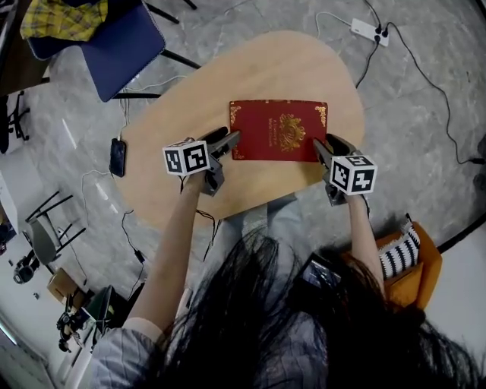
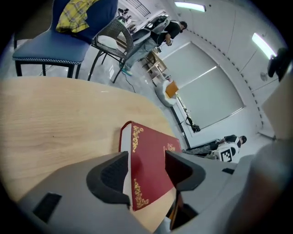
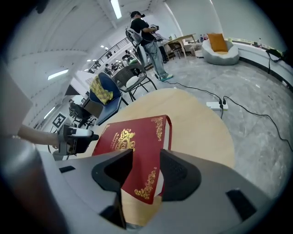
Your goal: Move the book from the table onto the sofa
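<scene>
- Grey marbled floor point(image 1: 425, 114) surrounds a rounded, pale wooden table point(image 1: 288, 68) with a smooth, lightly grained top.
- The dark red hardcover book point(image 1: 277, 129) lies flat and closed on the near half of the table. It has gilt scrollwork at the corners and a gold crest in the middle. The gripper views show its white page block along the edge.
- The left gripper point(image 1: 231, 140) reaches in from the near left. Its ribbed black jaws are spread, with the book's near left corner between them. The pads do not press on the cover.
- The right gripper point(image 1: 323, 146) comes in from the near right. Its jaws also stand apart around the book's near right corner, without pinching it.
- A small dark flat device point(image 1: 118, 157) rests at the table's left edge, with a cable trailing from it.
- At the far left, a blue padded chair point(image 1: 125, 45) on black legs carries a crumpled yellow checked cloth point(image 1: 64, 19).
- A white power strip point(image 1: 368, 32) lies on the floor beyond the table, with black cords running from it.
- At the near right, an orange upholstered seat point(image 1: 421, 285) holds a black-and-white striped cushion point(image 1: 399, 254).
</scene>
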### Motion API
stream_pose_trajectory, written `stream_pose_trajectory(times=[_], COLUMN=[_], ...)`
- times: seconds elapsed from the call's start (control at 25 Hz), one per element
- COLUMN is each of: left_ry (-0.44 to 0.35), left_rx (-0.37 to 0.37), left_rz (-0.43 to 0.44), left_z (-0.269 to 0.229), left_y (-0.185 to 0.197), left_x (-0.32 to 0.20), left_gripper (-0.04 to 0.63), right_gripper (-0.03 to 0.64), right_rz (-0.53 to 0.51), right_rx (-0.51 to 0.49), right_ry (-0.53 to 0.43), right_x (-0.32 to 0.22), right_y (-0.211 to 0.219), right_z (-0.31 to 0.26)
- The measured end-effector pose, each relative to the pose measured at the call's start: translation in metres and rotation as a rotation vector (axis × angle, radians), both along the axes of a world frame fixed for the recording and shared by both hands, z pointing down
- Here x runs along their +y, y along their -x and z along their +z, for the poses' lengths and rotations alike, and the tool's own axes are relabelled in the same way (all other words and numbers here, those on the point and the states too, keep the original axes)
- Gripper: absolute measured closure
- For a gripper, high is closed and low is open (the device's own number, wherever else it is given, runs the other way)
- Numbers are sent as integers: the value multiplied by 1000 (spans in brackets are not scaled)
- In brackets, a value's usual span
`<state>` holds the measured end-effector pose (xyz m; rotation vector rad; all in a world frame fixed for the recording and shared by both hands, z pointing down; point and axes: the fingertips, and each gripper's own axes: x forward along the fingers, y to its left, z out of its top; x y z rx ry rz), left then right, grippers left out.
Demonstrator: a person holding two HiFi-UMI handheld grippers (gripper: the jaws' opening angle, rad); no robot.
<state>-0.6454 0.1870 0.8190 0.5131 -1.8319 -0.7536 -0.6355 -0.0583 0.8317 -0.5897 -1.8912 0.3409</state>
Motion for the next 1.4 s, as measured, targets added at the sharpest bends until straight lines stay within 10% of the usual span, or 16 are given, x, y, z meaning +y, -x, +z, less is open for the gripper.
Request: stream_pose_trajectory(times=[0.16,0.96,1.4], left_ry=[166,-23,27], left_rx=[-50,98,65], left_rz=[-23,32,80], left_z=[9,45,19], left_y=[3,-4,-17], left_x=[19,-12,-18], left_gripper=[336,333,327], right_gripper=[442,403,426], right_rz=[28,-25,61], right_rx=[3,128,116], right_ry=[24,58,39], right_x=[0,4,6], right_y=[3,4,-18], right_z=[5,30,-7])
